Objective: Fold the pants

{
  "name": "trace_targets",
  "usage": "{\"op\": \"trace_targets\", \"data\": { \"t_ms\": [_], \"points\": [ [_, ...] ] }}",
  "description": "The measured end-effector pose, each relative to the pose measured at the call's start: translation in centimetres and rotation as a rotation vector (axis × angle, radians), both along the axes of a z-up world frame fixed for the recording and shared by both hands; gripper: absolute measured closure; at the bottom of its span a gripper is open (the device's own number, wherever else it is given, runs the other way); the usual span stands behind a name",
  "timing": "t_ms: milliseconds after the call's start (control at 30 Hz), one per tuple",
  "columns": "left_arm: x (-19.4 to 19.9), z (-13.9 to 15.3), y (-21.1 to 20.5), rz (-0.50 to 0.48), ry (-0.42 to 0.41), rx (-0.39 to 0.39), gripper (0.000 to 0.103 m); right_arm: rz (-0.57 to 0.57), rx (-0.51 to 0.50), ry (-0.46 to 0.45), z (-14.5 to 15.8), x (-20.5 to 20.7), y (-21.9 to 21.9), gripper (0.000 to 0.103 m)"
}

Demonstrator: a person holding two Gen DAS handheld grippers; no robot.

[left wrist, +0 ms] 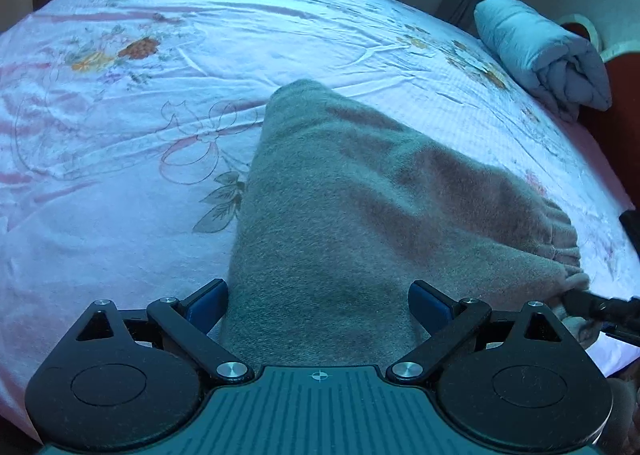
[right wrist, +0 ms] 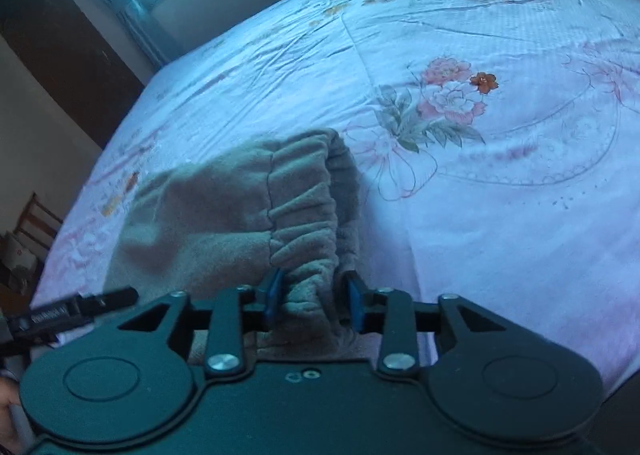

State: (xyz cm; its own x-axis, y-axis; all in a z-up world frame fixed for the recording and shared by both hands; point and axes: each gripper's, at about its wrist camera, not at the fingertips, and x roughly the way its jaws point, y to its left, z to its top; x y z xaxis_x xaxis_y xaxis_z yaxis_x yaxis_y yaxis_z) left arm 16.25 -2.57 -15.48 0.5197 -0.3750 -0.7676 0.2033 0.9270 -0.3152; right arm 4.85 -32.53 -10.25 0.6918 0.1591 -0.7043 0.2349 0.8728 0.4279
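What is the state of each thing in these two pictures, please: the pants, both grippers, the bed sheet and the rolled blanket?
Pants: folded over, lying on the bed, waistband gathered.
Left gripper: open, jaws wide over the pants.
Right gripper: waistband between its jaws; whether the pads press on it I cannot tell.
Bed sheet: spread out, wrinkled.
Blanket: rolled up at the bed's edge.

Left gripper [left wrist: 318, 301] fingers spread wide; right gripper [right wrist: 314, 301] fingers narrowed.
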Motion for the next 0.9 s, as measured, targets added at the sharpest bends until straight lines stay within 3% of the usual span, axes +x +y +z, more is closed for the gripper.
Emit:
{"op": "trace_targets", "data": {
  "t_ms": [67, 233, 333, 367, 433, 533, 667, 733, 833, 900],
  "points": [
    [0.2, 0.3, 0.6, 0.017, 0.01, -0.024, 0.008, -0.017, 0.004, -0.014, 0.7, 0.1, -0.4, 0.043],
    [0.9, 2.1, 1.3, 0.039, -0.02, -0.044, 0.007, -0.055, -0.018, -0.034, 1.9, 0.3, -1.2, 0.038],
    [0.9, 3.0, 0.6, 0.024, -0.051, -0.05, 0.007, -0.027, -0.09, -0.079, 2.8, 0.7, 0.0, 0.045],
    [0.8, 3.2, 0.5, 0.023, -0.057, -0.058, 0.007, -0.007, -0.104, -0.098, 3.1, 0.8, 0.5, 0.053],
    [0.6, 3.4, -0.1, 0.006, -0.058, -0.07, 0.007, 0.048, -0.108, -0.124, 3.9, 1.5, 1.6, 0.063],
    [0.8, 4.1, -1.2, -0.032, -0.083, -0.034, 0.008, 0.123, -0.108, -0.125, 4.4, 2.7, 3.4, 0.069],
    [3.4, 5.5, -2.9, -0.094, -0.095, -0.012, 0.009, 0.174, -0.156, -0.129, 4.9, 4.5, 6.1, 0.095],
    [5.4, 5.7, -4.2, -0.123, -0.082, 0.038, 0.033, 0.178, -0.178, -0.126, 4.9, 6.1, 7.3, 0.102],
    [8.5, 4.8, -5.4, -0.108, -0.044, 0.065, 0.056, 0.184, -0.154, -0.101, 4.4, 9.2, 8.7, 0.102],
    [10.1, 3.7, -5.8, -0.086, -0.026, 0.06, 0.061, 0.199, -0.126, -0.071, 3.6, 11.4, 9.6, 0.102]
  ]
}}
